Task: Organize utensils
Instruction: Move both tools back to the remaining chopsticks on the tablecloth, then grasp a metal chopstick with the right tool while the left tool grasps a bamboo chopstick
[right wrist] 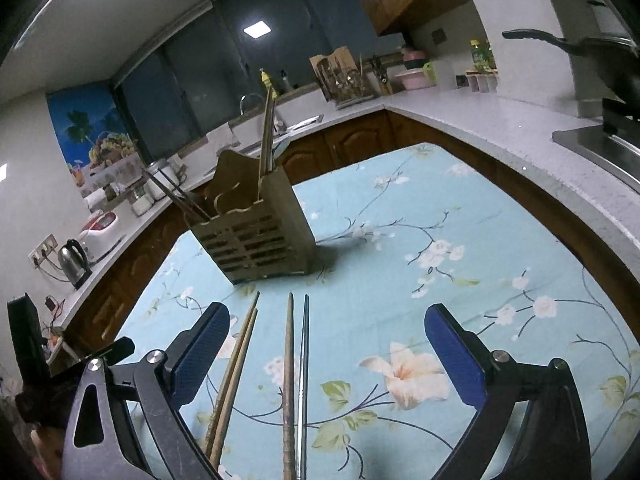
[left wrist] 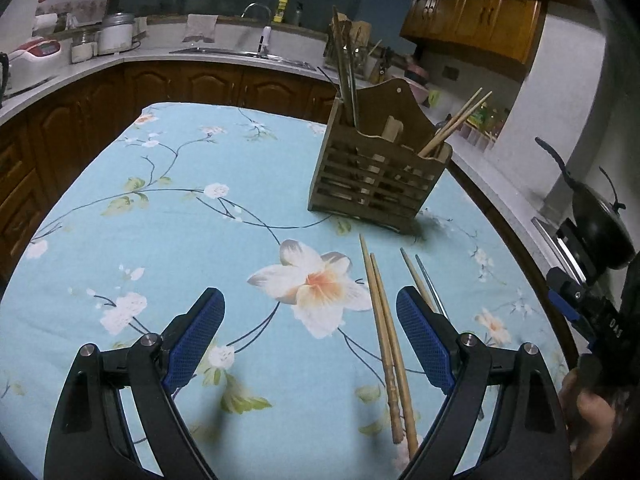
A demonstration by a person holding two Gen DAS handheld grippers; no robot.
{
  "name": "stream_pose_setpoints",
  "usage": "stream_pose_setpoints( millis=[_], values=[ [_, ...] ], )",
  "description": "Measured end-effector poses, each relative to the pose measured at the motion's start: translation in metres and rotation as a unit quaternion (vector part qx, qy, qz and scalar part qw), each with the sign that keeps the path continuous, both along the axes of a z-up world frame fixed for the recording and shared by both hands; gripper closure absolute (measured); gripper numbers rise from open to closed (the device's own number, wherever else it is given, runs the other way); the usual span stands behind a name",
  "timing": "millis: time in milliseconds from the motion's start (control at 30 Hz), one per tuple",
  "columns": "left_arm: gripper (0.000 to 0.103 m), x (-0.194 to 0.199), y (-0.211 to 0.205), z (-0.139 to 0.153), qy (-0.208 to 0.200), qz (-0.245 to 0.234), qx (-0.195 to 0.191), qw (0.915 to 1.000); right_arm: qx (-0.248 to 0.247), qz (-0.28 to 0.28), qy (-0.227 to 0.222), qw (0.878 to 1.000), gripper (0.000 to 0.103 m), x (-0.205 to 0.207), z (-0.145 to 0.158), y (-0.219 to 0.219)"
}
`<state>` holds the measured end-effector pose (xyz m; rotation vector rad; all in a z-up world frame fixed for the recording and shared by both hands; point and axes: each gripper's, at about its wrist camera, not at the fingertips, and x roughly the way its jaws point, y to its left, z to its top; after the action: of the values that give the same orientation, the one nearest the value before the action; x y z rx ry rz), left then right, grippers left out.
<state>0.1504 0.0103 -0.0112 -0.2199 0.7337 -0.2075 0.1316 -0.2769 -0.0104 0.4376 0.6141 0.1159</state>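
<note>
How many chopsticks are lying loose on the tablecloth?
4: a light wooden pair side by side, then a darker wooden one and a dark thin one beside it, all before the holder.

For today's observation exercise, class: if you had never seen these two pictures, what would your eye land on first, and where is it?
First, the slatted wooden utensil holder standing on the flowered blue tablecloth, with chopsticks already upright in its compartments. Next, four loose chopsticks lying side by side on the cloth just in front of it. Lastly, the blue-padded left gripper and right gripper, both open and empty, frame those sticks at the bottom of each view.
</note>
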Motion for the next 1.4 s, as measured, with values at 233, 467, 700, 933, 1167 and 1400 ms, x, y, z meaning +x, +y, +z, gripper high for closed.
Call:
stream_pose_setpoints(
  millis=[233, 467, 700, 933, 1167, 1400],
  values=[
    [0.013, 0.012, -0.001, -0.008, 0.021, 0.002, 0.002, 0.9998, -0.031, 0.031, 0.033, 0.998, 0.004, 0.024, -0.009, 0.015],
    [0.013, 0.024, -0.003, -0.019, 0.040, 0.001, 0.009, 0.9992, -0.078, 0.098, 0.108, 0.986, 0.054, 0.068, -0.042, 0.052],
    [0.013, 0.059, -0.024, -0.021, 0.054, -0.020, 0.028, 0.9980, -0.103, 0.124, 0.145, 0.976, 0.074, 0.099, -0.067, 0.067],
    [0.018, 0.113, -0.067, -0.029, 0.071, -0.057, 0.060, 0.9940, -0.112, 0.117, 0.156, 0.975, 0.097, 0.097, -0.068, 0.042],
    [0.052, 0.152, -0.102, -0.046, 0.096, -0.086, 0.111, 0.9854, -0.098, 0.112, 0.156, 0.976, 0.097, 0.089, -0.066, 0.031],
    [0.067, 0.149, -0.116, -0.060, 0.086, -0.114, 0.165, 0.9758, -0.090, 0.111, 0.156, 0.977, 0.097, 0.097, -0.068, 0.034]
  ],
)
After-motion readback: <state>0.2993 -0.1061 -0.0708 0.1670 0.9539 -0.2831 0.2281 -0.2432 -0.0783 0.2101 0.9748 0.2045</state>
